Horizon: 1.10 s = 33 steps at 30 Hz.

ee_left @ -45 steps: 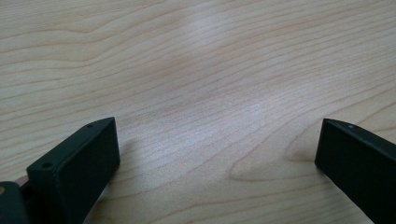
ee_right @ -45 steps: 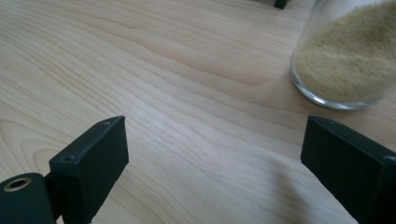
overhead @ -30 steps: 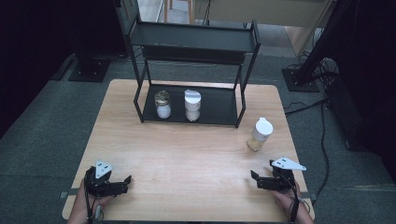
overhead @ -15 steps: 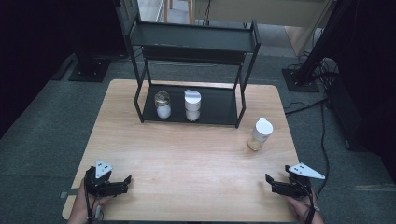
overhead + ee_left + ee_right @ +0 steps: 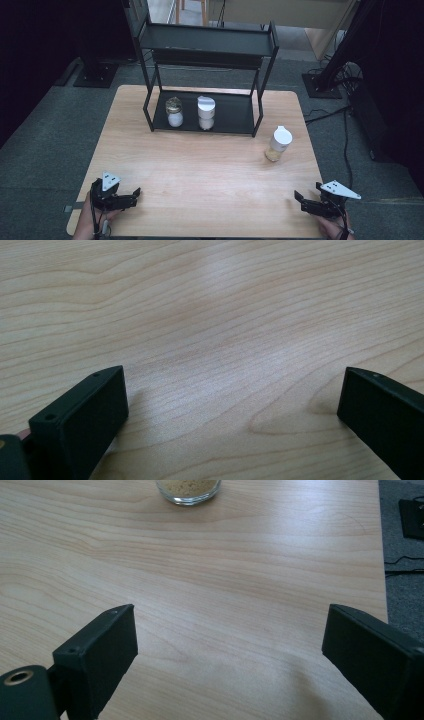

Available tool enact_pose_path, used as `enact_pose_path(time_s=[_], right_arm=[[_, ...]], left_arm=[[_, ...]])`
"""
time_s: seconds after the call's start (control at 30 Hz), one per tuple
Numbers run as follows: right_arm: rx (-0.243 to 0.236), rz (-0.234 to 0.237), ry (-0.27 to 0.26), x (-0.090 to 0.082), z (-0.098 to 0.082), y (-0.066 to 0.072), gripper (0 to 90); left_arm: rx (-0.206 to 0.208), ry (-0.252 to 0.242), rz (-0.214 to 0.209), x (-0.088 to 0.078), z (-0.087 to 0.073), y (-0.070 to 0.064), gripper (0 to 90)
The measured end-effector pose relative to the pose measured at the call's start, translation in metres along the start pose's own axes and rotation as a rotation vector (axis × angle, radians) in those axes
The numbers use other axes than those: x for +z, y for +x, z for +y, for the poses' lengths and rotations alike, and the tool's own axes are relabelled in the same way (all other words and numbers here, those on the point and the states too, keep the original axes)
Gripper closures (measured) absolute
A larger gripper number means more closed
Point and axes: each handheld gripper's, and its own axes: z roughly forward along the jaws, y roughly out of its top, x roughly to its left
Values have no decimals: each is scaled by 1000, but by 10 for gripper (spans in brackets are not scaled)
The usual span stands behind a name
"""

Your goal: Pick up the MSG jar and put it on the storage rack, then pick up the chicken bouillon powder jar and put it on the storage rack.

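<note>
Here, a white-lidded jar (image 5: 278, 144) of tan granules stands on the table (image 5: 210, 175); two jars (image 5: 174, 112) of white powder sit in the rack (image 5: 235, 112); both grippers' jaws spread apart, empty

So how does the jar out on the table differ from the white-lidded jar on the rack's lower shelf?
The jar on the table stands alone on bare wood to the right of the black rack; the white-lidded jar on the shelf stands inside it beside a gold-lidded jar. The table jar holds tan grains, while the shelf jar's contents look white. Both are upright, clear and white-lidded, and neither is held.
</note>
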Motion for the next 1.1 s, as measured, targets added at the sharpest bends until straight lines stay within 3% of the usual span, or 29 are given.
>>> enact_pose_path(time_s=[0.4,1.1], right_arm=[[36,-34,-13,-14,-7,-11,73],[-33,3,-13,-5,23,8,73]], left_arm=[[0,0,0,0,0,0,0],[0,0,0,0,0,0,0]])
